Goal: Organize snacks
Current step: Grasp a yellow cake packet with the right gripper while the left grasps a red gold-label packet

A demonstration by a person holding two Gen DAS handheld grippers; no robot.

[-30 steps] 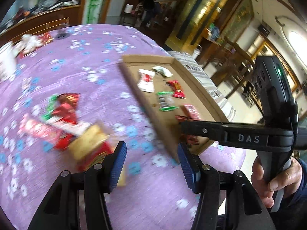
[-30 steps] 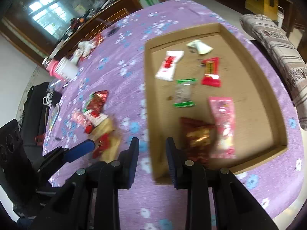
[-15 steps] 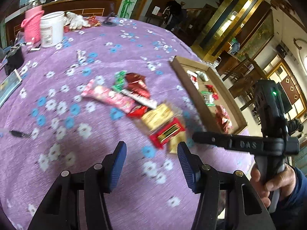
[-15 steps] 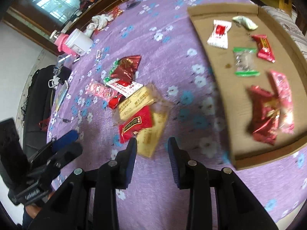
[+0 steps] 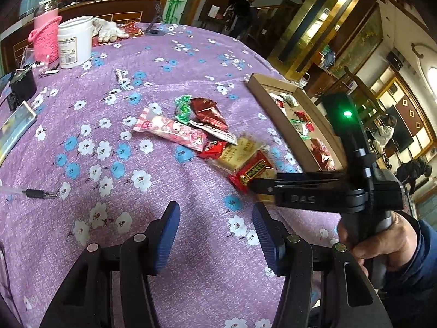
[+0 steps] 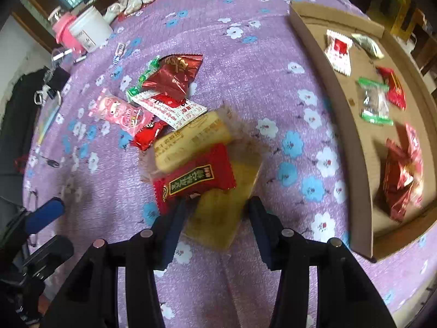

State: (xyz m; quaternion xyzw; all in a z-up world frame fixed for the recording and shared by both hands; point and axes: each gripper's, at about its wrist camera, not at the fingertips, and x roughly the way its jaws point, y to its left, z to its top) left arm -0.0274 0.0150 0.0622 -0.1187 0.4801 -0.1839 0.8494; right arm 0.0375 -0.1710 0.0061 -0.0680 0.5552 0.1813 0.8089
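Observation:
A pile of snacks lies on the purple flowered cloth: a pink packet (image 5: 172, 132), a dark red foil packet (image 6: 174, 75), a white-and-red packet (image 6: 169, 109), a yellow cake (image 6: 191, 142) and a red packet with a green label (image 6: 195, 179). My right gripper (image 6: 215, 218) points down at the pile's near end. Its jaws are opening and stand either side of a flat yellow packet (image 6: 221, 213) without pressing it. My left gripper (image 5: 215, 232) stands open over bare cloth, short of the pile. A cardboard tray (image 6: 347, 125) to the right holds several snacks.
A white tub (image 5: 75, 42), a pink knitted bottle cover (image 5: 46, 35) and a white glove (image 5: 108, 30) stand at the far left. A pen (image 5: 35, 192) lies on the cloth at left. A person's hand (image 5: 382, 240) grips the right gripper's handle. The table edge runs just beyond the tray.
Both grippers have swung left from the tray to the snack pile. The right gripper has come down over the flat yellow packet and its jaws have widened. The left jaws kept their gap.

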